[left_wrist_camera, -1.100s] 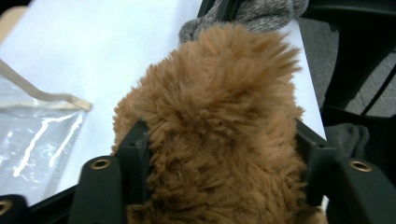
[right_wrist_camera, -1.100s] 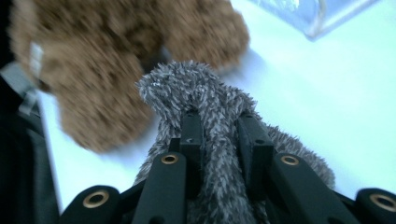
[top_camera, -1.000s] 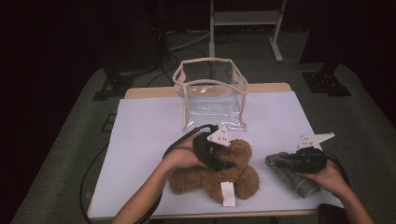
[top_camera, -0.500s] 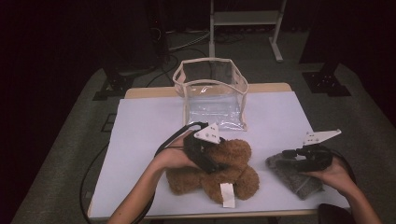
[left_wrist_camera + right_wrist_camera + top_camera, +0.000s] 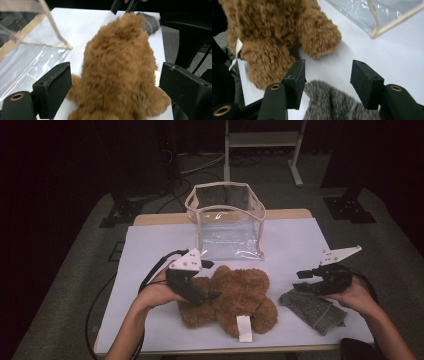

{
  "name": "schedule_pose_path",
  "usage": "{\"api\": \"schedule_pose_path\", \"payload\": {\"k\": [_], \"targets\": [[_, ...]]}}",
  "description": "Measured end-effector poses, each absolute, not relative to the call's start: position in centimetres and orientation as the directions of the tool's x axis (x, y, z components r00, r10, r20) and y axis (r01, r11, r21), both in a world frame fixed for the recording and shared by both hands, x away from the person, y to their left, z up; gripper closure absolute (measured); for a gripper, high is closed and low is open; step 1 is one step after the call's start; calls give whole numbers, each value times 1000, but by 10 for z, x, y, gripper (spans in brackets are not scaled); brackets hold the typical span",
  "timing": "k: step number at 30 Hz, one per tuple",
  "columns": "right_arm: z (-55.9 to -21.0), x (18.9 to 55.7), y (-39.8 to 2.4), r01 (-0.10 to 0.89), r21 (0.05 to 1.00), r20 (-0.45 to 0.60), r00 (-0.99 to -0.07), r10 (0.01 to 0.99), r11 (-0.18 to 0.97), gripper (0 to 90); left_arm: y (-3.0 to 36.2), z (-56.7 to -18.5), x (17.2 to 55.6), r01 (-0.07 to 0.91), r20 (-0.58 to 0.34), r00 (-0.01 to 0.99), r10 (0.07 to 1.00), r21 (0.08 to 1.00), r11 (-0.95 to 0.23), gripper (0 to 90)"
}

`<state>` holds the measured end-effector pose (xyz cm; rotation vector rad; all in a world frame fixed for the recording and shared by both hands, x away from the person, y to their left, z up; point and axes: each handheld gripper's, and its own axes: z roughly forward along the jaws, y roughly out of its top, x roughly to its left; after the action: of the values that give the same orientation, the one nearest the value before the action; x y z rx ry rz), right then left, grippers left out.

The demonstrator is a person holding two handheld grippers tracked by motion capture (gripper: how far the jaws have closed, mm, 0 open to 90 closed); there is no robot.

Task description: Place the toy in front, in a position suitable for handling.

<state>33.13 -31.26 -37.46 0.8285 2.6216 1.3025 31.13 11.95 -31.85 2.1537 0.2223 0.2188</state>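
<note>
A brown teddy bear (image 5: pixel 240 295) lies on the white table (image 5: pixel 150 250), a white tag (image 5: pixel 243 329) on its near side. My left gripper (image 5: pixel 211 280) hovers at the bear's left. Its jaws have just been opening and stand wide on either side of the bear (image 5: pixel 117 45) without pressing it. A grey knitted sock (image 5: pixel 315 310) lies at the right. My right gripper (image 5: pixel 300 281) hangs just above the sock's left end, its jaws also just opened. In the right gripper view the gripper (image 5: pixel 329 67) is open over the sock (image 5: pixel 329 102).
A clear plastic bag (image 5: pixel 227 220) with beige trim stands open behind the bear, mid-table. Dark floor, a metal stand and cables surround the table. Each gripper trails a black cable toward the near edge.
The left gripper has drawn back leftward off the bear and opened. The right gripper has opened, let go of the grey sock and lifted a little above it.
</note>
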Motion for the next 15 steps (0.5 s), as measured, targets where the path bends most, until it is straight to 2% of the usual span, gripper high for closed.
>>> {"api": "schedule_pose_path", "payload": {"k": [15], "targets": [[-338, 363, -272, 362, 769, 133, -897, 422, 527, 386, 159, -333, 298, 120, 75, 941, 329, 838, -533, 83]]}}
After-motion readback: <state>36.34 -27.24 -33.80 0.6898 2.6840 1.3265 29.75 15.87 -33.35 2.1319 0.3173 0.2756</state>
